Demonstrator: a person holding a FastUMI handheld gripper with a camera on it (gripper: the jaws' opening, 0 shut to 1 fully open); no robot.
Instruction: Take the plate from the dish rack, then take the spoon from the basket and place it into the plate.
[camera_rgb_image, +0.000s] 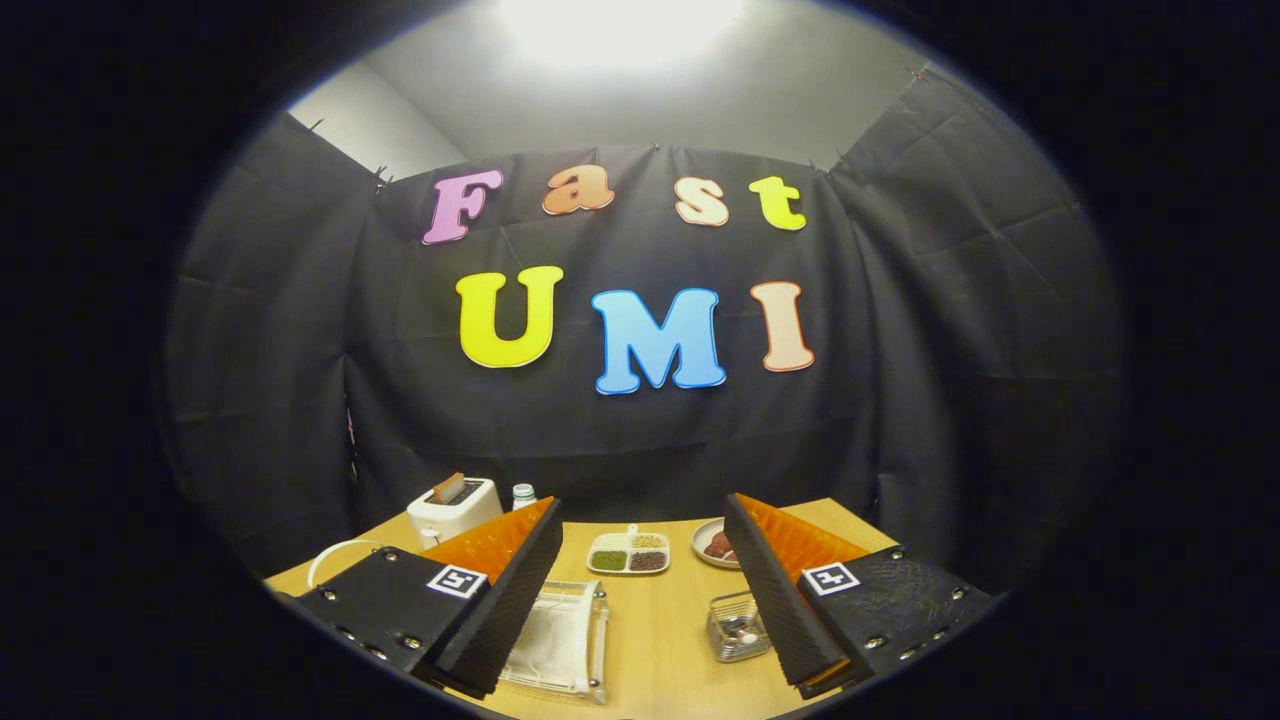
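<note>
Plate (553, 640) lies between the spread tongs (640, 525).

Light wooden table (660, 640), pale grain. On it: clear dish rack (560, 640) with white plate (555, 625) inside, by the left finger. Small clear basket (735, 628) by the right finger, spoon not made out. Farther back: white divided tray (629, 553) of seasonings, a dish (712, 543) of reddish food, white toaster (455, 507), small bottle (523, 494). Gripper (640, 520) fingers spread wide, holding nothing.
</note>
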